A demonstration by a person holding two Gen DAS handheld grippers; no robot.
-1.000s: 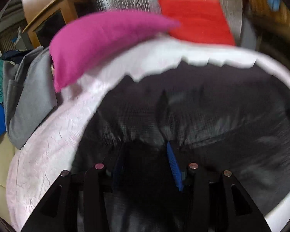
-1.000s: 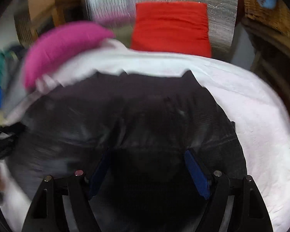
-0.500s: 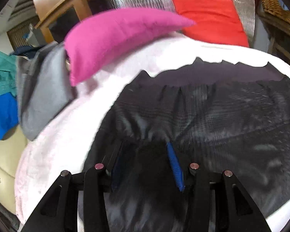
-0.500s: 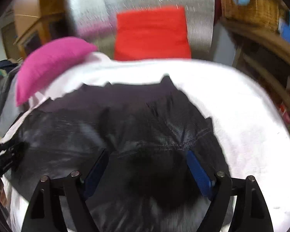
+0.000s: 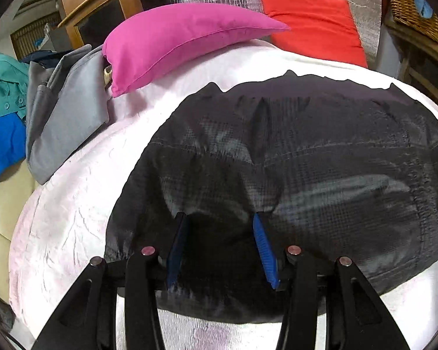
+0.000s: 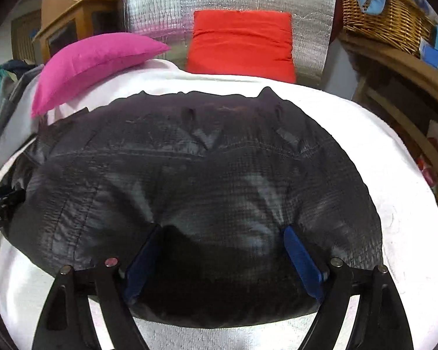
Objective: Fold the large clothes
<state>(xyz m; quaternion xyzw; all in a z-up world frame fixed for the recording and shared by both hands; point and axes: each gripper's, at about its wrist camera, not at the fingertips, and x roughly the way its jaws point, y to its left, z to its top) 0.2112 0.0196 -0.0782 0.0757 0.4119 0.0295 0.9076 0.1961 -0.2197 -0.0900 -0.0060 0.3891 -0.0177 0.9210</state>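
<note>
A large black garment (image 5: 292, 160) lies spread on a white bed cover (image 5: 73, 204); it also fills the right wrist view (image 6: 204, 160). My left gripper (image 5: 219, 218) hangs over the garment's near left part with its blue pads wide apart and nothing between them. My right gripper (image 6: 222, 230) hangs over the near right part, pads wide apart, holding nothing. The garment's near hem lies under both grippers. The left gripper's black body shows at the left edge of the right wrist view (image 6: 0, 207).
A pink pillow (image 5: 184, 43) and a red pillow (image 5: 312, 26) lie at the bed's far end before a silver foil wall. A grey garment (image 5: 61, 116), teal and blue clothes (image 5: 0, 116) sit left. A wicker basket (image 6: 382, 14) stands on shelves right.
Both grippers have drawn back toward the near edge and risen. The garment now lies flatter, with more of the white cover showing in front. The jaws stay open.
</note>
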